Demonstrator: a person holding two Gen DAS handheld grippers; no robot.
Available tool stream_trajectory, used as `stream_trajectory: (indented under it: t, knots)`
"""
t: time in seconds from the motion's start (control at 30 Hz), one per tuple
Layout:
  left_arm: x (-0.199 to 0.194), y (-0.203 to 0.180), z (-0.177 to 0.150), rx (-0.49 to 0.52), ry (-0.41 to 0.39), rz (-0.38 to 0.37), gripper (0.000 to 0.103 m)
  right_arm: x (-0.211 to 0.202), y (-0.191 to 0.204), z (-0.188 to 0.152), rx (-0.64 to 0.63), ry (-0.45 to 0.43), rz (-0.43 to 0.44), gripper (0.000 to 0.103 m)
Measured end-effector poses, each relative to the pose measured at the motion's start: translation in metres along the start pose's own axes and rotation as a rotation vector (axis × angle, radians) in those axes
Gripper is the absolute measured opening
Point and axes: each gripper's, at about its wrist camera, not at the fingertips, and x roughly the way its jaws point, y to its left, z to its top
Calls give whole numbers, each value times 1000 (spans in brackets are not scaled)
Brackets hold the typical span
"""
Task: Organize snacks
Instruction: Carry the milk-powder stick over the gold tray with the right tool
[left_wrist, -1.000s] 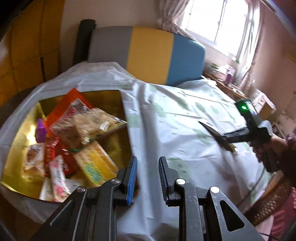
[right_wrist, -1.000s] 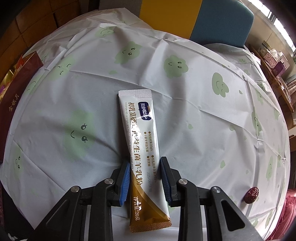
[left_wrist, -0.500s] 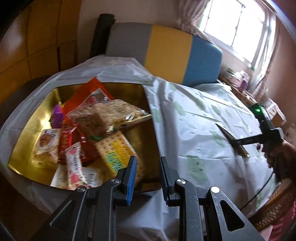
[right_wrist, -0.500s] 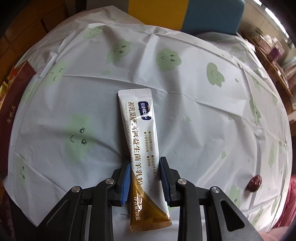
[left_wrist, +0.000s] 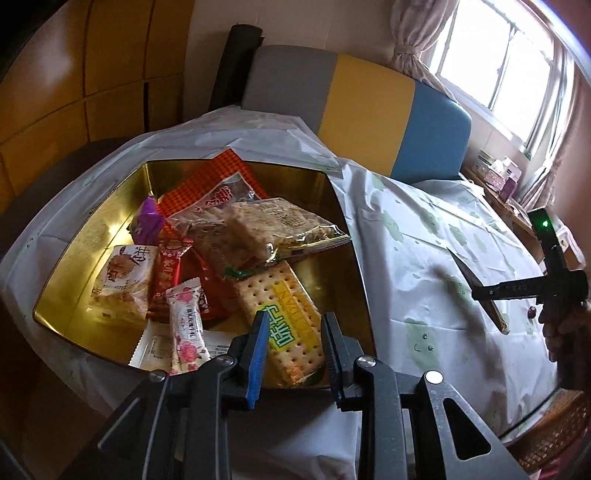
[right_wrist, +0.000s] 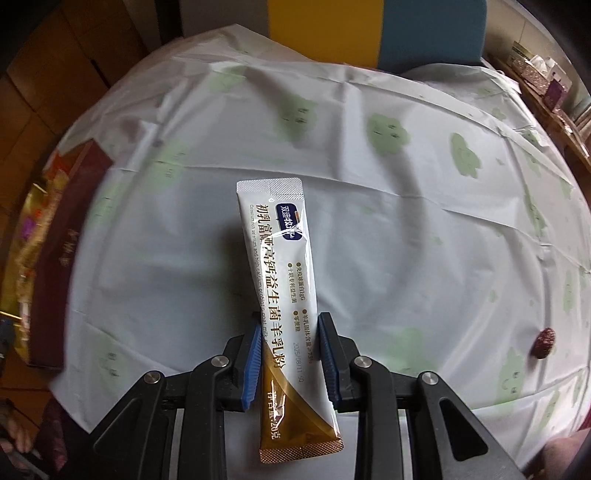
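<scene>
The right gripper (right_wrist: 286, 356) has its jaws clamped on a long white and gold powder sachet (right_wrist: 282, 266), gripping it near the gold lower end, so that the white end sticks forward above the tabletop (right_wrist: 424, 240). The tabletop carries a white cloth printed with green smiling clouds. A small dark red date (right_wrist: 545, 341) lies on the cloth well to the right of the sachet.

The left gripper (left_wrist: 293, 345) hangs over the near corner of a gold tin (left_wrist: 92, 229) full of snack packets. Its jaws have just been opening a little and stand slightly apart with nothing between them. Below them in the tin lies a cracker packet (left_wrist: 286, 310) with a yellow label, beside a pink and white candy packet (left_wrist: 184, 325). From this view the right gripper (left_wrist: 491, 295) shows far right, a hand (left_wrist: 561, 325) holding it, with the sachet (left_wrist: 476, 284) seen edge-on.
</scene>
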Motion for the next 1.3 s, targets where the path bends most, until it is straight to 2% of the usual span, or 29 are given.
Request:
stream_trajectory:
  t: [0.23, 0.47, 0.67, 0.8, 1.03, 1.23, 1.3]
  knots:
    - [1, 4, 1, -10, -1, 5, 29, 0, 41, 10, -12, -3, 116, 29]
    - [1, 8, 1, -24, -5, 17, 29, -11, 95, 4, -50, -11, 212, 29]
    - [-1, 13, 2, -42, -11, 34, 29, -31, 145, 9, -117, -58, 282, 29]
    - [-6, 24, 7, -76, -36, 66, 29, -45, 169, 10, -159, -79, 334, 29]
    - [-26, 65, 20, -185, -95, 164, 29, -59, 213, 13, -193, -87, 439, 29]
    - [-35, 99, 23, -262, -121, 228, 29, -46, 264, 22, -191, -57, 510, 29]
    - [-35, 105, 22, -277, -121, 237, 29, -32, 281, 26, -191, -47, 502, 29]
